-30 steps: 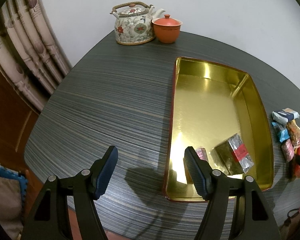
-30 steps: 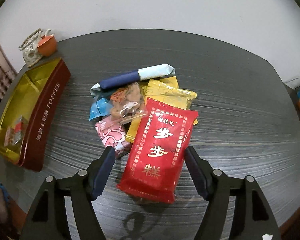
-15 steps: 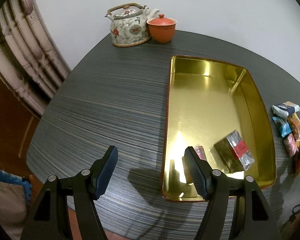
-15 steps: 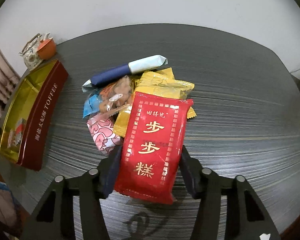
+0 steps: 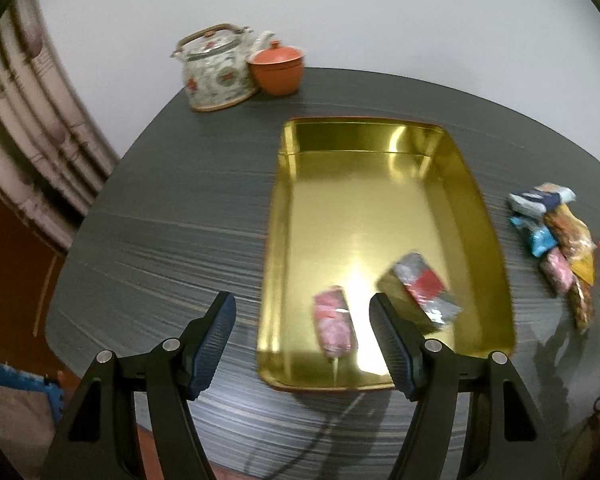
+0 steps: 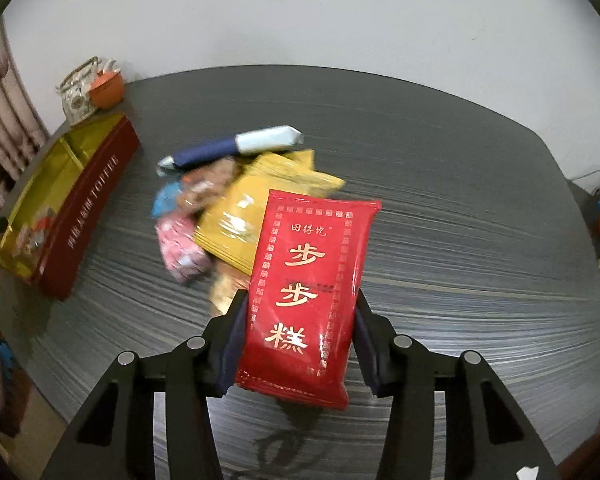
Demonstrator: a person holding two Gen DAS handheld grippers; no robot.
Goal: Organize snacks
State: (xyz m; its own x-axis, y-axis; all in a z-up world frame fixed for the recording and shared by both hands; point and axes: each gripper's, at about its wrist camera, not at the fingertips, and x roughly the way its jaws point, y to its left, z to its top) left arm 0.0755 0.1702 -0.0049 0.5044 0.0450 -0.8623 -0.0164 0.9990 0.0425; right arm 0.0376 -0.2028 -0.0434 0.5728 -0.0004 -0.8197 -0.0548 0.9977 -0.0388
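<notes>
My right gripper (image 6: pixel 296 340) is shut on a red snack packet (image 6: pixel 308 284) with gold characters and holds it lifted above the dark table. Behind it lies a pile of snacks (image 6: pixel 236 204): yellow packets, a blue-and-white stick pack, pink and blue sweets. The gold tin (image 5: pixel 380 184) with red outer walls holds a pink sweet (image 5: pixel 334 326) and a silver-red packet (image 5: pixel 424 290). My left gripper (image 5: pixel 302 344) is open and empty above the tin's near left corner. The tin also shows at the left of the right wrist view (image 6: pixel 96 184).
A patterned teapot (image 5: pixel 216 68) and an orange lidded cup (image 5: pixel 276 68) stand at the table's far left corner. A curtain (image 5: pixel 24 140) hangs to the left. The snack pile (image 5: pixel 556 240) lies right of the tin.
My right gripper closed on the red packet and lifted it off the pile. My left gripper drew back and up, so the pink sweet now shows between its fingers.
</notes>
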